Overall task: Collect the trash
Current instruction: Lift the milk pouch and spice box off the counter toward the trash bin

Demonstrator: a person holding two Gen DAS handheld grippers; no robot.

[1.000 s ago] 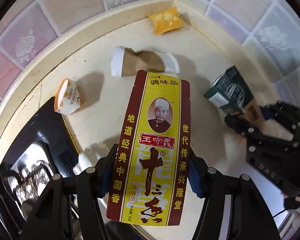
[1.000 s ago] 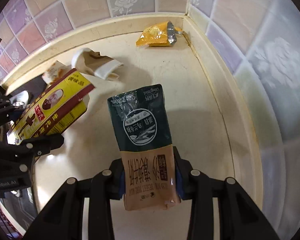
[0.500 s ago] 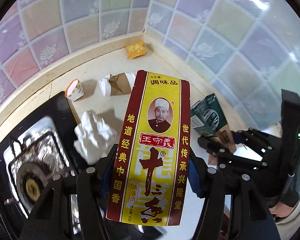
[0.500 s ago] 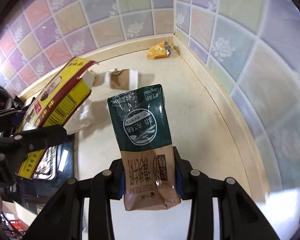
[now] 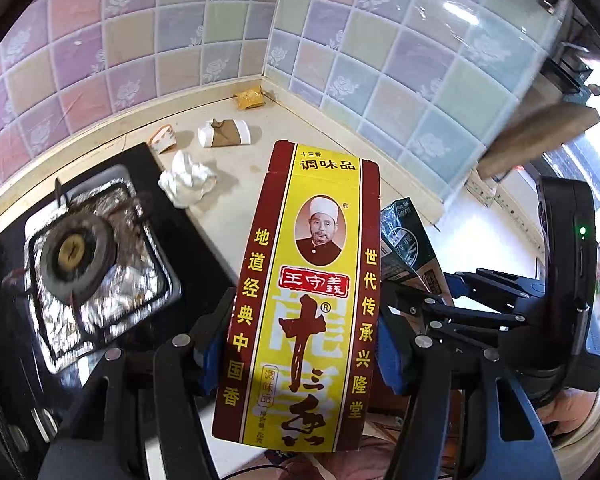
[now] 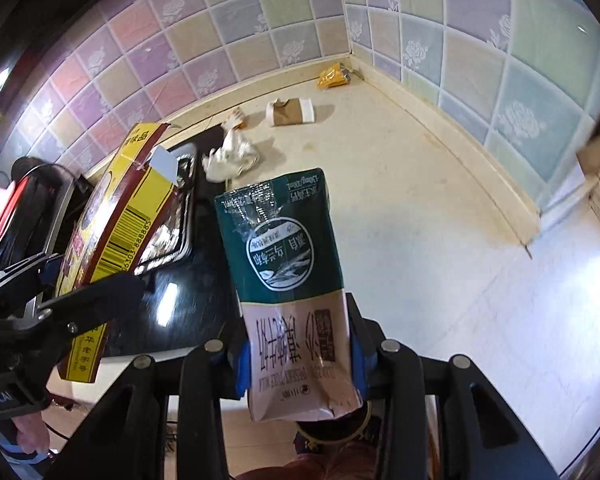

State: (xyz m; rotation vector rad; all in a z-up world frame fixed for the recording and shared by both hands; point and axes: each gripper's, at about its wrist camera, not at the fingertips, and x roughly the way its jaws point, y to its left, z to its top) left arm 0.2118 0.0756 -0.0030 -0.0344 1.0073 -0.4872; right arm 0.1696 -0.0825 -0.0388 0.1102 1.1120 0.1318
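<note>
My left gripper (image 5: 300, 344) is shut on a tall yellow-and-red seasoning box (image 5: 308, 292), held upright above the counter's front edge. My right gripper (image 6: 300, 360) is shut on a green-and-brown milk carton (image 6: 288, 280), also lifted off the counter. Each view shows the other hand's load: the milk carton (image 5: 408, 248) to the right of the box, the seasoning box (image 6: 116, 236) to the left of the carton. Left on the counter are a crumpled white tissue (image 5: 186, 182), a flattened brown paper cup (image 5: 226, 133), a small orange-white cup (image 5: 162, 140) and a yellow snack packet (image 5: 250, 99) in the corner.
A black gas stove (image 5: 96, 264) with a foil-lined burner sits at the left of the beige counter (image 6: 400, 184). Tiled walls meet in the far corner. A wooden board (image 5: 540, 136) juts out at the right. A person's hand (image 6: 24, 436) holds the left gripper.
Both grippers have pulled back and risen from the counter with their loads; the counter trash now looks smaller and farther, and the stove burner has come into view.
</note>
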